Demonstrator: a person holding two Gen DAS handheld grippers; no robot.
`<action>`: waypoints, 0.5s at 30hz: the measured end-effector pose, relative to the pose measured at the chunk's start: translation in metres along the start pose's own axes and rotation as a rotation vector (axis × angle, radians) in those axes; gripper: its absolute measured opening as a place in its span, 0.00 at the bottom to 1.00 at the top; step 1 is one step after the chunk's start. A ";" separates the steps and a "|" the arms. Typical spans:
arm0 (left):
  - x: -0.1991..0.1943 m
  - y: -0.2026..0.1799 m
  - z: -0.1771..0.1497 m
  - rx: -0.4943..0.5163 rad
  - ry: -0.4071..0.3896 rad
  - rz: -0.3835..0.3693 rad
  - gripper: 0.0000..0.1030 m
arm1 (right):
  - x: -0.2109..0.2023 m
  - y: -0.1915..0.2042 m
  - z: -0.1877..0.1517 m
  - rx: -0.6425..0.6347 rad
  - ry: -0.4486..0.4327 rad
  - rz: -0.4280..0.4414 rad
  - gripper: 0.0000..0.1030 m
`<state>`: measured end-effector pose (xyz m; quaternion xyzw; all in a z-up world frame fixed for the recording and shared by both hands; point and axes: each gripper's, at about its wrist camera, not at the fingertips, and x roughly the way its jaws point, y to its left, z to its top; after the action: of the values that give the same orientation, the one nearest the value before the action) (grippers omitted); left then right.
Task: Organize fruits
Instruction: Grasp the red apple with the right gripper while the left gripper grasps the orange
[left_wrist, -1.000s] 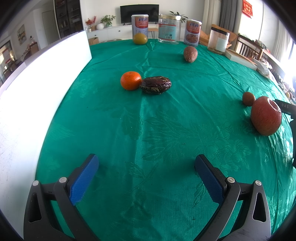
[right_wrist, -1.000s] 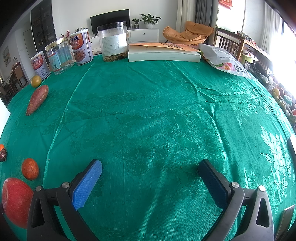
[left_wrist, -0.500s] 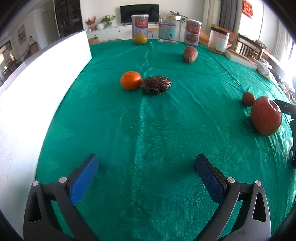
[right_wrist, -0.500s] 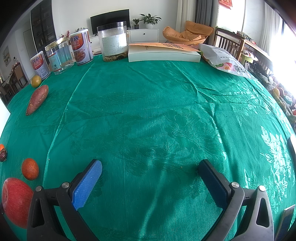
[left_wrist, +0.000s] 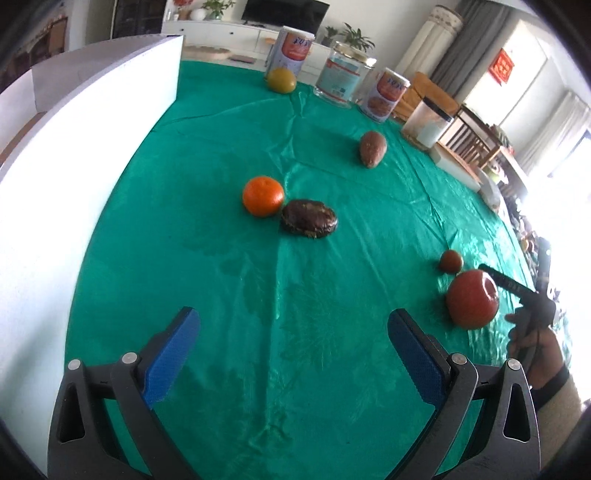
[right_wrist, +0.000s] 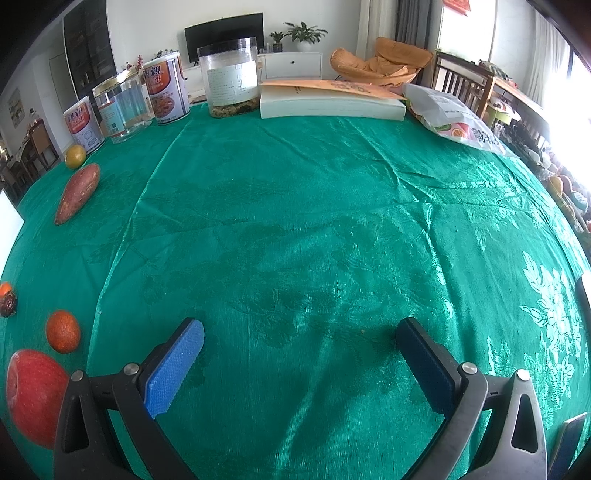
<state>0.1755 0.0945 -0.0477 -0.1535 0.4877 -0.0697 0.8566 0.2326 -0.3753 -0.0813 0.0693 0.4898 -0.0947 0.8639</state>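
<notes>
In the left wrist view my left gripper (left_wrist: 293, 354) is open and empty above the green tablecloth (left_wrist: 295, 369). Ahead lie an orange (left_wrist: 263, 195) touching a dark wrinkled fruit (left_wrist: 308, 218), a sweet potato (left_wrist: 372, 148) and a yellow-green citrus (left_wrist: 281, 80). At right sit a red apple (left_wrist: 472, 298) and a small brownish fruit (left_wrist: 451, 260). My right gripper (right_wrist: 300, 354) is open and empty; the apple (right_wrist: 35, 395) and small fruit (right_wrist: 62, 331) lie to its left, the sweet potato (right_wrist: 77, 192) farther back.
A white box (left_wrist: 74, 147) runs along the table's left side. Two tins (left_wrist: 293, 51), a glass jar (left_wrist: 343, 75) and a plastic jar (right_wrist: 231, 79) stand at the far edge, with a thick book (right_wrist: 332, 101) and a snack bag (right_wrist: 454, 118).
The left gripper's view has tilted and turned, so the fruits sit lower and the scene leans right. The right gripper has not moved. Both stay open.
</notes>
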 end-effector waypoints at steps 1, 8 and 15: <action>0.002 0.000 0.005 -0.008 0.033 0.001 0.98 | -0.009 -0.002 0.000 0.041 0.027 0.041 1.00; 0.005 -0.030 0.011 0.148 0.055 0.083 0.98 | -0.076 0.067 -0.006 -0.035 0.144 0.465 1.00; 0.013 -0.006 0.012 0.103 0.125 0.139 0.98 | -0.040 0.158 -0.034 -0.299 0.182 0.199 0.96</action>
<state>0.1927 0.0877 -0.0506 -0.0704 0.5454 -0.0446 0.8340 0.2205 -0.2106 -0.0603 -0.0036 0.5653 0.0714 0.8218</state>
